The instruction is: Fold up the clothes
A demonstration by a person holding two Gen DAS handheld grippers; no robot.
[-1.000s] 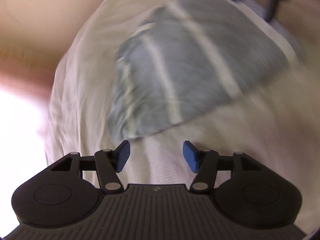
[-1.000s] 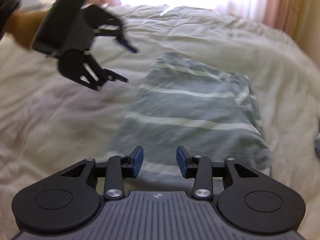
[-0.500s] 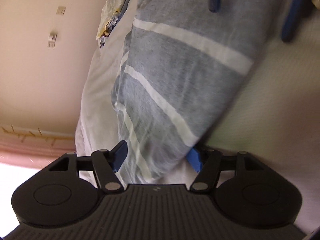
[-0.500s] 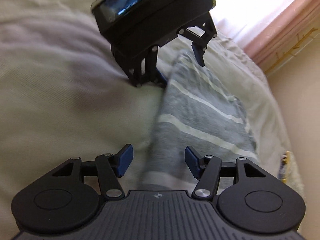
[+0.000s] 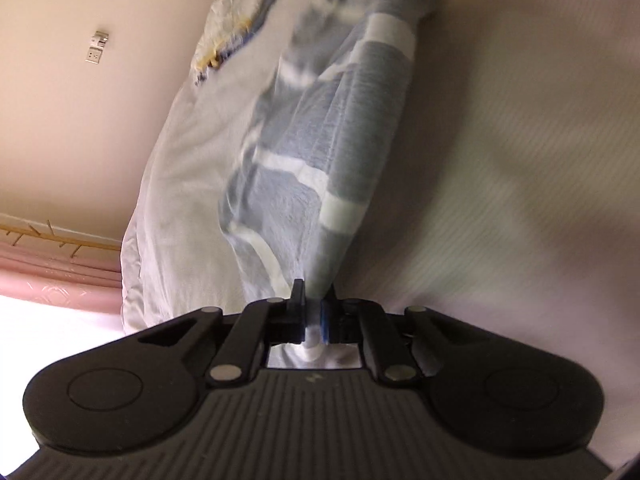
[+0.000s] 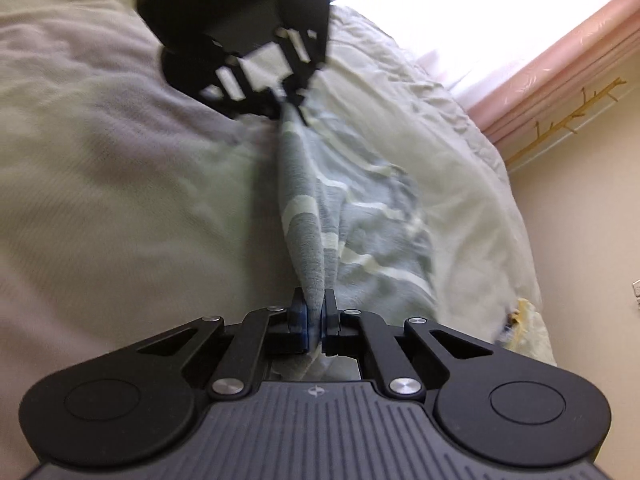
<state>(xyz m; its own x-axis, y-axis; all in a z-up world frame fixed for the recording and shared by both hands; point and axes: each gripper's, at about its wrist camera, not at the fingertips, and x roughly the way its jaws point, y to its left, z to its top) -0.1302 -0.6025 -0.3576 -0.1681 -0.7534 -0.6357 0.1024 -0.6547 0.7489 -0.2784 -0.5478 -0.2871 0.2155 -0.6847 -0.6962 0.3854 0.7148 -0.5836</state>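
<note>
The left gripper (image 5: 314,316) had just been closing, and its 2 blue-padded jaws were clamped on one end of the grey-blue striped garment (image 5: 320,148), with a pinch of the cloth showing between the pads. The right gripper (image 6: 314,316) had just been closing as well and pinched the opposite end of the same garment (image 6: 308,248) between its pads.

In the right wrist view the left gripper (image 6: 290,102) appeared at the far end of the cloth, its black frame blurred above the bed (image 6: 120,200). Between the 2 grips one edge of the garment ran as a narrow, gathered ridge, while the rest of the fabric spread to one side, rumpled, its pale stripes bent over the white bedding. How much of that spread part touched the bed could not be told through the blur.

The bed was covered in a creased white duvet. A patterned cloth (image 5: 236,36) with yellow and blue marks lay at the bed's edge beside a cream wall (image 5: 80,120), which carried a wall socket (image 5: 94,54). A pink curtain (image 6: 560,60) hung next to a bright window (image 6: 440,8).
</note>
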